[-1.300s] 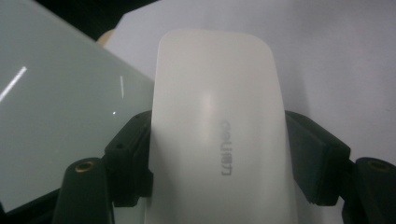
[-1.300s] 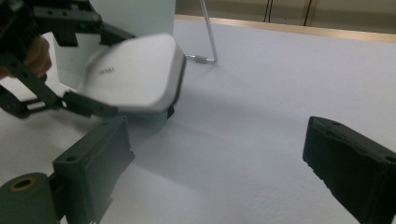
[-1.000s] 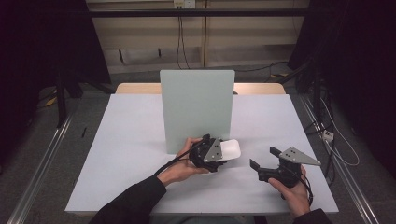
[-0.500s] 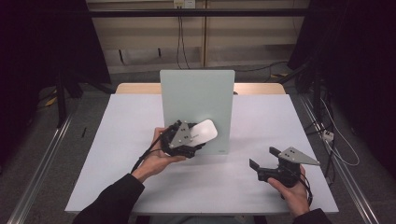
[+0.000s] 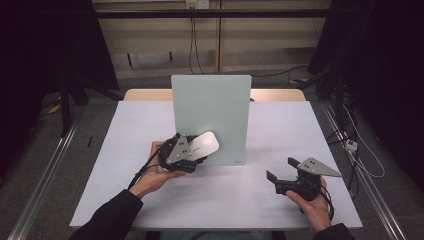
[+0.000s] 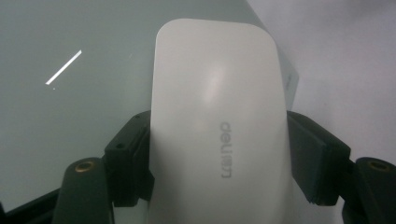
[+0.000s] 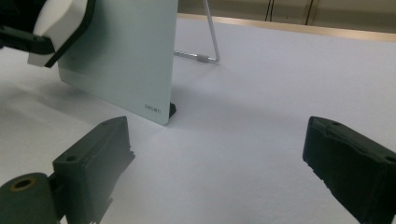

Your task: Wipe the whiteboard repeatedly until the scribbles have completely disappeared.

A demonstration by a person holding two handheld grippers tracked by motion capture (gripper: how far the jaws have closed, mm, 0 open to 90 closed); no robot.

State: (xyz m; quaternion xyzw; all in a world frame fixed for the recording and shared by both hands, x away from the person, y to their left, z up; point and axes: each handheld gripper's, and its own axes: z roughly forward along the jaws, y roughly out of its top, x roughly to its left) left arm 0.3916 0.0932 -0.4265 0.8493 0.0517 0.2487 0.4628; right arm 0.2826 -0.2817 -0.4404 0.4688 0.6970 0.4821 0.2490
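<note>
Item held: white eraser (image 6: pixel 217 135), a flat rounded-corner whiteboard wiper with a grey "deli" mark printed on its top face.
Holder: my left tool (image 5: pixel 186 152), pinching the eraser by its two long sides; in the left gripper view a black pad (image 6: pixel 128 161) presses each flank.
Reason for this hold: I judge the side pinch leaves the wiping face free and keeps the length pointing ahead, so it can be laid flat on the board.
Eraser location: lifted off the desk (image 5: pixel 150 125), in front of the board's lower left part; whether it touches the board I cannot tell.
Eraser look: smooth, matt, off-white shell, gently domed, one soft highlight along the middle, no dirt that I can see.
Board: pale grey-green whiteboard (image 5: pixel 212 117), standing nearly upright mid-desk, propped from behind by a wire stand (image 7: pixel 210 44); small maker's mark at a lower corner.
Reason for board position: I judge it stands facing me so its front can be reached from my side.
Board surface: one short bright streak (image 6: pixel 64 67) shows in the left gripper view, probably a reflected light; no writing that I can make out.
Second tool: my right tool (image 5: pixel 285 172), spread wide with nothing between the jaws, held low over the desk to the board's right, well apart from the eraser.
Reason for its place: I judge it waits clear of the work.
</note>
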